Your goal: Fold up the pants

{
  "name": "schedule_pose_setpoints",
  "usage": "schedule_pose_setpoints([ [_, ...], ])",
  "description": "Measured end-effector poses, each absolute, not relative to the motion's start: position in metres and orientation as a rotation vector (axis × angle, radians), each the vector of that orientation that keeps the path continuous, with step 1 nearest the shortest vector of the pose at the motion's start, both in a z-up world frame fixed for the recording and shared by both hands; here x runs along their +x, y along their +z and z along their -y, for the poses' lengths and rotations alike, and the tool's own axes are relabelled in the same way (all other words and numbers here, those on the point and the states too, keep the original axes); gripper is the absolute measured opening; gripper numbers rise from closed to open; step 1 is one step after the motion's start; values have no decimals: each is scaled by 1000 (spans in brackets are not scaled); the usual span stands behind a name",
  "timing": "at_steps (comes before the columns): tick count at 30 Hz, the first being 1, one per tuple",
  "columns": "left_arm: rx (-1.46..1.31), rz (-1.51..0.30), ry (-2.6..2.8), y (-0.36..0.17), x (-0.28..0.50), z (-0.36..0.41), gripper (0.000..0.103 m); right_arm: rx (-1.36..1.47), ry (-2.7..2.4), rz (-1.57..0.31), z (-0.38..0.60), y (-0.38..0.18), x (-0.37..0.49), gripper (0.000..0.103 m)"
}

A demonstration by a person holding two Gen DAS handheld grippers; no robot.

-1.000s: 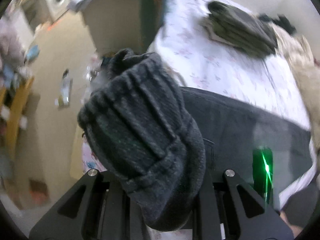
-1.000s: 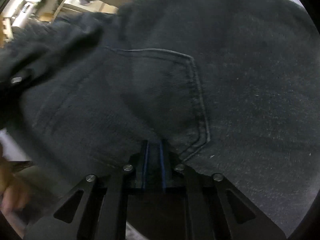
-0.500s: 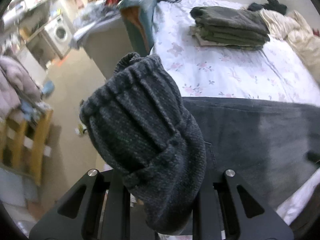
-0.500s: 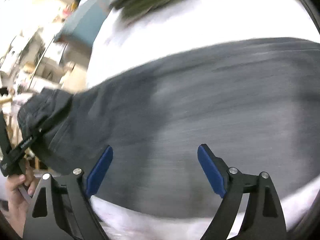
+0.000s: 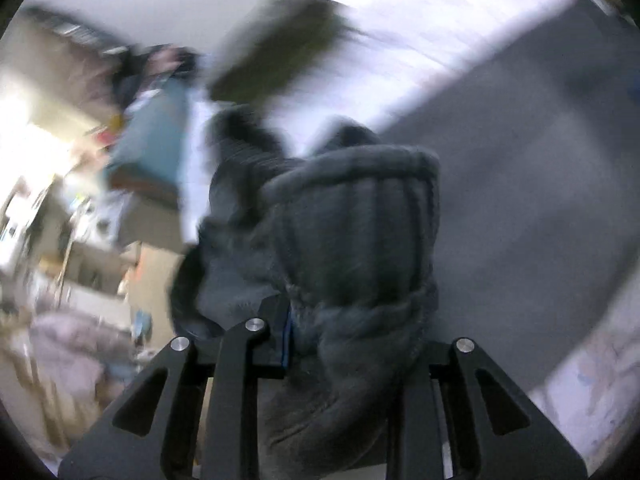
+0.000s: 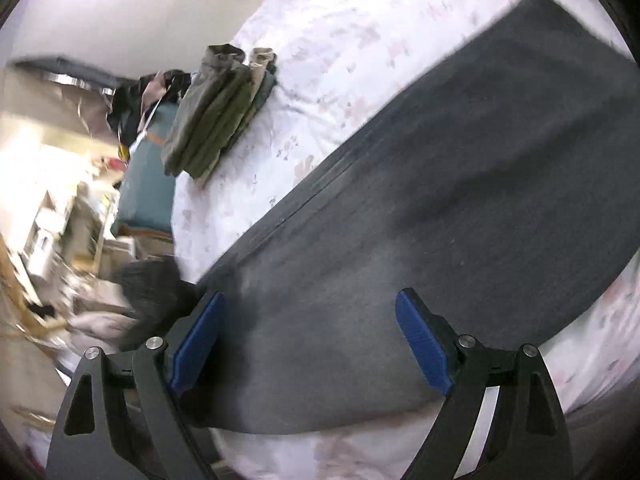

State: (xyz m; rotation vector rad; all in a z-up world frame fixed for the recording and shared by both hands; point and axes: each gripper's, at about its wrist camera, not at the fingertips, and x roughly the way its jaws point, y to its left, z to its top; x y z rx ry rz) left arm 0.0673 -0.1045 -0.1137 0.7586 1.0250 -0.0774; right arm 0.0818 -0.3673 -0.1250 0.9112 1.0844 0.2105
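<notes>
Floral bed (image 6: 320,60), right gripper (image 6: 310,340) wide, empty

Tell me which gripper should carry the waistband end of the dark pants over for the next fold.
Left. The left gripper has the bunched waistband of the dark pants between its jaws, which are opening slightly. The right gripper hangs open and empty over the flat legs, so it would probably have to regrasp.

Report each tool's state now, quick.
Left tool: gripping the dark pants' waistband, jaws easing open.
Right tool: open, empty, above the pants.
</notes>
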Motion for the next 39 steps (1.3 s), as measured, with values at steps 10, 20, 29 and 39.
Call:
schedule_pose_setpoints([
  [10, 606, -1104, -294, -116, 51, 89, 38, 921, 250, -1155, 371, -133, 87, 89],
  [20, -131, -1003, -146, -32, 74, -70, 98, 699, 465, -1242, 294, -127, 92, 89],
  [29, 148, -1337, 57, -128, 102, -50, 89, 649, 496, -1402, 207, -172, 99, 66],
  [39, -6, -1266, 56, -106, 100, -64, 90, 576, 453, -1405, 208, -166, 70, 23],
])
